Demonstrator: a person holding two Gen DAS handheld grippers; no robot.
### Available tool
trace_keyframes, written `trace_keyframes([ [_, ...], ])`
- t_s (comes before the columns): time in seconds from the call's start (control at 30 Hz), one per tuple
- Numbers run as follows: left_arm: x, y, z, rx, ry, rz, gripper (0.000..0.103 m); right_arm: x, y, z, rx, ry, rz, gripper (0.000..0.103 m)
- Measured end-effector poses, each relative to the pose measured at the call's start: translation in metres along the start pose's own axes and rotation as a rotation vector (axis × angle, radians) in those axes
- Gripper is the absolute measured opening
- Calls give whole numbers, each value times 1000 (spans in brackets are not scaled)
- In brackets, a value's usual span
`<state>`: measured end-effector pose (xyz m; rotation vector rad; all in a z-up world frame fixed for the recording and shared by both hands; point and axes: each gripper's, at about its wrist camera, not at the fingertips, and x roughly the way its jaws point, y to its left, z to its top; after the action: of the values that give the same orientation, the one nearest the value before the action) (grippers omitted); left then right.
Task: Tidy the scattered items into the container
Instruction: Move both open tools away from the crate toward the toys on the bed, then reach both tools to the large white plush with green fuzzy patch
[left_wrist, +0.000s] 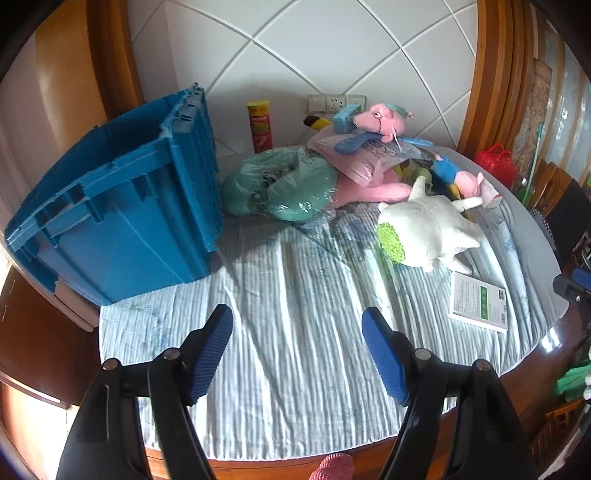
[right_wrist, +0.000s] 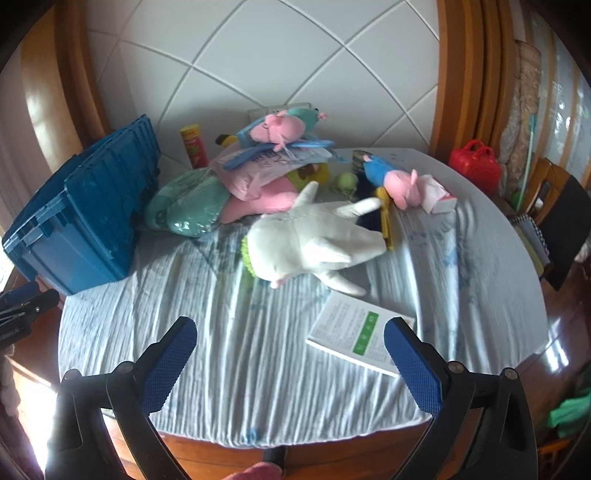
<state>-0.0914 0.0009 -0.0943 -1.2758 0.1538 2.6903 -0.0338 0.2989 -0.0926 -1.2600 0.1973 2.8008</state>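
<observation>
In the left wrist view, the left hand-held gripper (left_wrist: 297, 354) is spread wide and holds nothing; its two blue pads (left_wrist: 210, 358) hang above the striped light-blue cloth (left_wrist: 288, 295) that covers the round counter (left_wrist: 546, 343). The blue crate (left_wrist: 122, 214) stands at the far left of the counter, tilted in this view, with its open top facing up and left. Just beside it lies a green plush in clear plastic (left_wrist: 284, 184). Behind that is a heap: a pink plush (left_wrist: 369, 190), a pale pink packet (left_wrist: 369, 155) with a blue brush (left_wrist: 354, 142) on it, and a small pink pig toy (left_wrist: 384, 118) on top. A red and yellow snack can (left_wrist: 261, 127) stands upright by the wall, between the crate and the heap. A white plush with a green face (left_wrist: 432, 230) lies nearer, right of the middle, and a white booklet with a green stripe (left_wrist: 478, 301) lies flat close to the right edge. The other gripper shows only a little at the right border.

In the right wrist view, the right hand-held gripper (right_wrist: 290, 365) is also spread apart and empty. Its right pad overlaps the corner of the booklet (right_wrist: 354, 336) in the picture; I cannot tell if they touch. The white plush (right_wrist: 310, 240) lies just beyond the booklet. A pig toy in a blue shirt (right_wrist: 395, 179) lies beside a small white and red box (right_wrist: 439, 195). The crate (right_wrist: 85, 218) is at the far left, well apart from this gripper. A red case (right_wrist: 474, 162) stands behind the counter at the right.
</observation>
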Motion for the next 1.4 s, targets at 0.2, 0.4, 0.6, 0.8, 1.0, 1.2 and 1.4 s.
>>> trace_keyframes([
  [0.2,40,-29,20,19,30,-30,72,23,-38,13,36,17,10,103],
  [0.4,76,-52,39,12,67,-75,73,52,-57,33,-16,43,1,103],
  [0.6,104,-72,51,12,98,-89,74,73,-71,41,-65,53,5,103],
  [0.8,118,-90,56,3,118,-99,81,89,-92,53,-84,68,28,103],
  [1.0,131,-113,61,-48,137,-60,81,112,-111,68,-139,90,72,103],
  [1.2,150,-143,65,-126,172,-37,81,145,-136,84,-211,122,152,103],
  [1.4,174,-162,61,-189,210,-16,81,180,-166,93,-235,171,224,103],
])
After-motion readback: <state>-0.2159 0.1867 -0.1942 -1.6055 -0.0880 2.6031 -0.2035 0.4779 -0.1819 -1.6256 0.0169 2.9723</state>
